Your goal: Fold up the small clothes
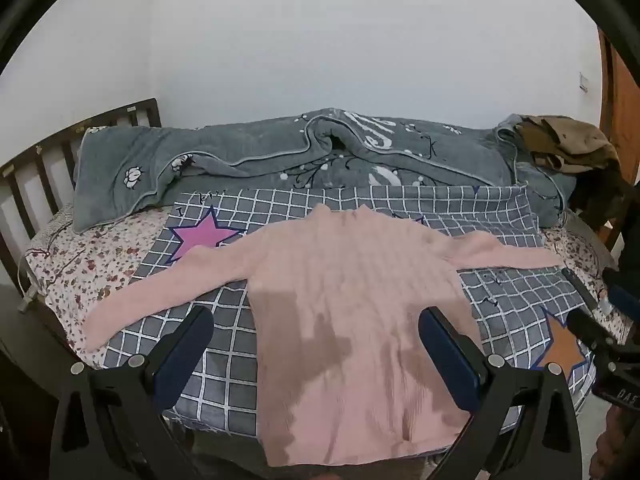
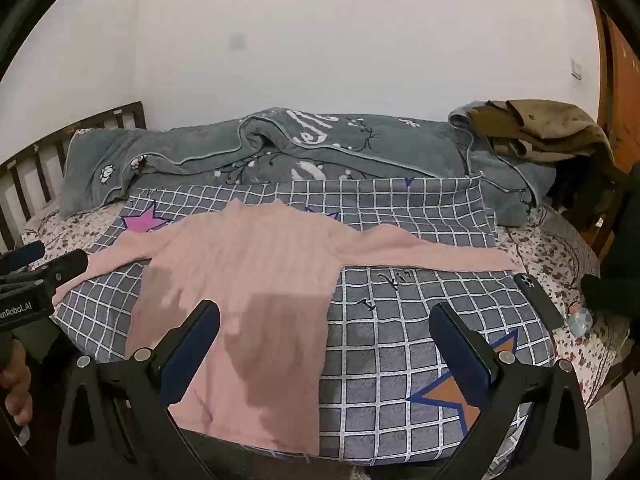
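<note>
**Both grippers hovering open over a spread sweater, fold not yet begun**

A pale pink ribbed knit sweater (image 1: 340, 300) is lying flat, front or back up I cannot tell, on a grey checked cloth with white grid lines and printed stars (image 1: 500, 216), which is covering the near part of a bed with a floral sheet (image 1: 72, 264). Both sleeves are stretching out sideways and the hem is reaching the near edge of the bed, so the garment appears laid out this way to make its edges easy to reach for folding.

The left gripper (image 1: 316, 348) is hanging above the sweater's lower body with its jaws spread wide and nothing between them. The right gripper (image 2: 324, 348) is likewise gaping and empty, sitting over the sweater's right edge and the bare checked cloth beside it. Neither appears to be touching the fabric.

A black phone-like slab (image 2: 538, 300) is lying on the cloth just beyond the right sleeve's end. A rumpled grey blanket with white flowers (image 1: 280, 152) is bunching along the wall behind, and a brown garment (image 1: 568, 140) is heaped at its right end, well apart from the work.

Judging from this layout, the first fold is probably a sleeve being brought across the body.
</note>
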Demonstrator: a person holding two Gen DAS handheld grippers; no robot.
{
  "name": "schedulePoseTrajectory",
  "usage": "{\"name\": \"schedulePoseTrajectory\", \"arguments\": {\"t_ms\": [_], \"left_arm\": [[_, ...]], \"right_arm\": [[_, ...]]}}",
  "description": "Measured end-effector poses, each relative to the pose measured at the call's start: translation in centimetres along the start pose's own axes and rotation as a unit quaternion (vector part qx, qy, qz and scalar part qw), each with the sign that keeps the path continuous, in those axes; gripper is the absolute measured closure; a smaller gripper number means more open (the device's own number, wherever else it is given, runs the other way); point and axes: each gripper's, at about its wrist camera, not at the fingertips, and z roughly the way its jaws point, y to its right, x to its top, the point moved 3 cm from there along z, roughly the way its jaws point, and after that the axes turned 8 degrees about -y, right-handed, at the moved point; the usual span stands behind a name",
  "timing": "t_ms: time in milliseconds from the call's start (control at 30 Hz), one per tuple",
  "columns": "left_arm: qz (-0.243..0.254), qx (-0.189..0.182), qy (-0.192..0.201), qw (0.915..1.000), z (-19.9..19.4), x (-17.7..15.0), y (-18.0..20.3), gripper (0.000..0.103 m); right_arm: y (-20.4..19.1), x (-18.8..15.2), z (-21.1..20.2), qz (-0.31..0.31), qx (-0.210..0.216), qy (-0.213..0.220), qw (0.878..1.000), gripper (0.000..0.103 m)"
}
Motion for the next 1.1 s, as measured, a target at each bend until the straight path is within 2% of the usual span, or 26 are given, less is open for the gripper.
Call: {"name": "schedulePoseTrajectory", "arguments": {"t_ms": [133, 333, 567, 1100], "left_arm": [[-0.002, 0.000, 0.010, 0.9999, -1.1, 0.6, 0.1, 0.000], [0.008, 0.011, 0.025, 0.9996, -1.7, 0.5, 0.5, 0.000], [0.019, 0.003, 0.025, 0.9995, -1.5, 0.1, 0.6, 0.000], [0.002, -0.001, 0.026, 0.9997, -1.7, 0.5, -0.4, 0.000]], "right_arm": [[0.3, -0.4, -0.3, 0.017, 0.017, -0.005, 1.000, 0.001], [-0.1, 0.4, -0.6, 0.018, 0.016, -0.014, 1.000, 0.001], [0.3, 0.3, -0.4, 0.032, 0.023, -0.012, 0.999, 0.001], [-0.3, 0.7, -1.1, 0.027, 0.022, -0.002, 0.999, 0.001]]}}
